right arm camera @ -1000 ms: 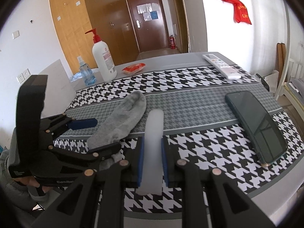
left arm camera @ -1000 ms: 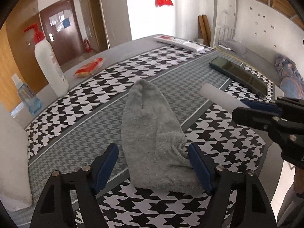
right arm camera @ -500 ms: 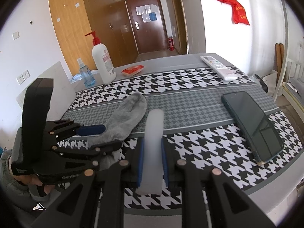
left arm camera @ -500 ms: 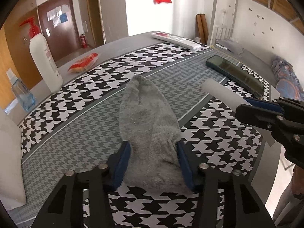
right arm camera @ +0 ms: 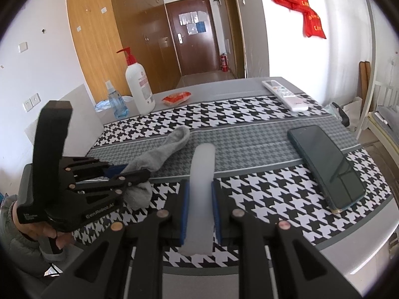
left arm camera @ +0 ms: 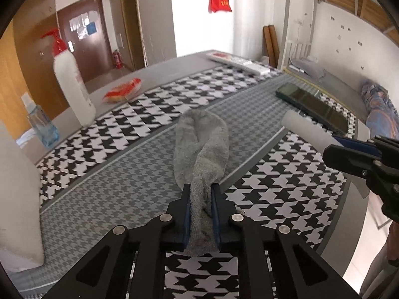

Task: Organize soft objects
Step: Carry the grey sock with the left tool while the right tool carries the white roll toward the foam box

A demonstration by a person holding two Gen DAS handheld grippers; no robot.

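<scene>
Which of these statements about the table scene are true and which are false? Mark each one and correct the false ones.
1. The left gripper is shut on the grey sock. True.
2. The right gripper holds nothing. False: it is shut on a white foam strip.
3. The dark phone lies flat on the houndstooth cloth. True.
4. The pump bottle lies on its side. False: it stands upright beside the small blue spray bottle.
5. The white remote rests on top of the phone. False: it lies apart, at the table's far side.
</scene>
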